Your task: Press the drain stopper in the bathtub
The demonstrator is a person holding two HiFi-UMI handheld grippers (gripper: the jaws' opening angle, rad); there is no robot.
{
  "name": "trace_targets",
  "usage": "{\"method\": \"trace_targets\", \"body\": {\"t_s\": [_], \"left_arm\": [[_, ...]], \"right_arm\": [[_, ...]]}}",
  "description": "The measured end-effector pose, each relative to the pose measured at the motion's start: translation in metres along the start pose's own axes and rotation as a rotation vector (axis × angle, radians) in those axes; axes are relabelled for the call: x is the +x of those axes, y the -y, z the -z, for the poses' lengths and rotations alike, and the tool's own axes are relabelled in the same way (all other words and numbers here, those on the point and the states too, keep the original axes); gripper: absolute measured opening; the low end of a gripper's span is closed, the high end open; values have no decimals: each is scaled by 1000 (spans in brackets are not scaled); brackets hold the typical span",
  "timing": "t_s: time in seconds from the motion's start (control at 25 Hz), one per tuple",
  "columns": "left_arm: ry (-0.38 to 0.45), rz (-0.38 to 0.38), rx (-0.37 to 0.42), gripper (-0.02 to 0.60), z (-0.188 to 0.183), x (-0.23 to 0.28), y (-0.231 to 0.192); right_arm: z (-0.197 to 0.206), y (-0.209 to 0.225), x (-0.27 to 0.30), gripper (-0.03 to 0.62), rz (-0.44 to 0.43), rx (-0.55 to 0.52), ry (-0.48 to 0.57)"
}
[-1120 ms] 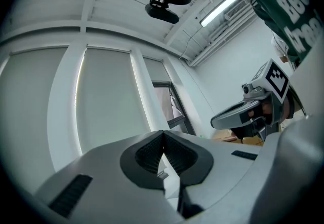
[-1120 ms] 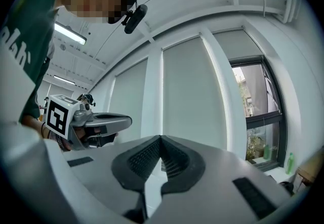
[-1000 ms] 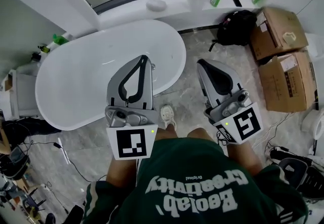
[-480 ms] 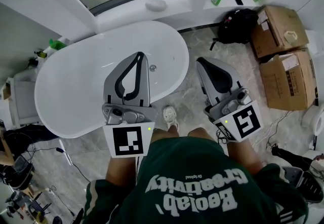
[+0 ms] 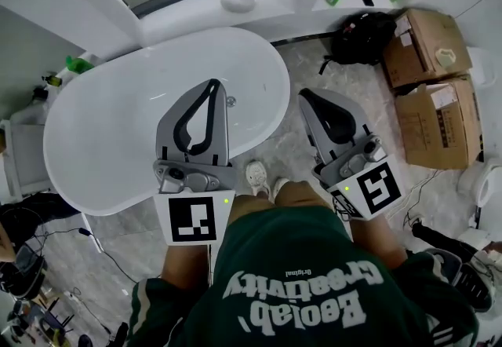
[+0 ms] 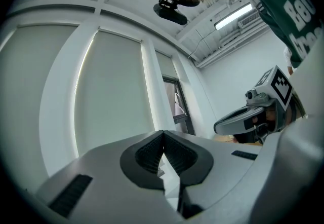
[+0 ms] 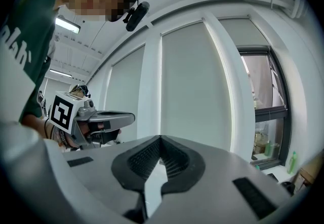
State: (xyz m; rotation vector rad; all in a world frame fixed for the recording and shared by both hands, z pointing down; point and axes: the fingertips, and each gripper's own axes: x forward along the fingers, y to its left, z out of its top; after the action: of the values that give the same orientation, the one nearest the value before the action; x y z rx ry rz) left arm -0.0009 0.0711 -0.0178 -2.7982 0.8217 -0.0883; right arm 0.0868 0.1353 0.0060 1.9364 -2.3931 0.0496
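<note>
Left gripper (image 5: pixel 212 86): clenched on nothing, held above the bathtub (image 5: pixel 102 133).
Right gripper (image 5: pixel 311 96): clenched and empty, out over the floor (image 5: pixel 306 63).
Drain stopper (image 5: pixel 230 101): on the tub bottom near its right end, just beside the left tip in the head view.
Doing it well: we judged the closed left tip should come straight down on the stopper's centre and push squarely.

**Left gripper** (image 6: pixel 163 136): grey body, black ribbed pads (image 6: pixel 149 153), jaws together at tips, nothing btwn.
- Behind it: tall pale window panels (image 6: pixel 111 91), white mullions (image 6: pixel 152 86) btwn them.
- Above it: black head-mounted camera (image 6: pixel 169 11).
- Upper R of it: ceiling strip light (image 6: pixel 233 16), lit.
- R of it: right gripper (image 6: pixel 217 127), seen side-on, w/ marker cube (image 6: pixel 280 84) at its rear.
- Far upper R: green shirt (image 6: pixel 288 10) w/ white lettering.
</note>
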Motion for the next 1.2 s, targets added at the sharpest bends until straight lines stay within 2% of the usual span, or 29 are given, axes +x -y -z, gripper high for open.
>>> {"method": "trace_targets", "body": {"t_s": [0.2, 0.36, 0.56, 0.76, 0.92, 1.08, 1.2], "left_arm": [[-29, -16, -15, 3, 8, -1, -7], [-32, -39, 4, 3, 9, -4, -10], [-33, -61, -22, 3, 14, 3, -19], [-51, -91, -3, 3, 25, 18, -27], [-56, -173, -63, 3, 42, 39, -45], [-110, -256, -144, 3, 72, 63, -59], [-144, -321, -157, 3, 92, 77, -66]], "right_arm": [[0, -2, 9, 14, -28, 16, 3], [0, -5, 19, 14, -65, 18, 26], [5, -7, 44, 14, -132, 16, 20], [17, -1, 78, 14, -226, 34, 2], [32, 6, 112, 14, -325, 15, -28], [46, 24, 145, 14, -414, -20, -27], [72, 34, 164, 14, -480, -35, -66]]}}
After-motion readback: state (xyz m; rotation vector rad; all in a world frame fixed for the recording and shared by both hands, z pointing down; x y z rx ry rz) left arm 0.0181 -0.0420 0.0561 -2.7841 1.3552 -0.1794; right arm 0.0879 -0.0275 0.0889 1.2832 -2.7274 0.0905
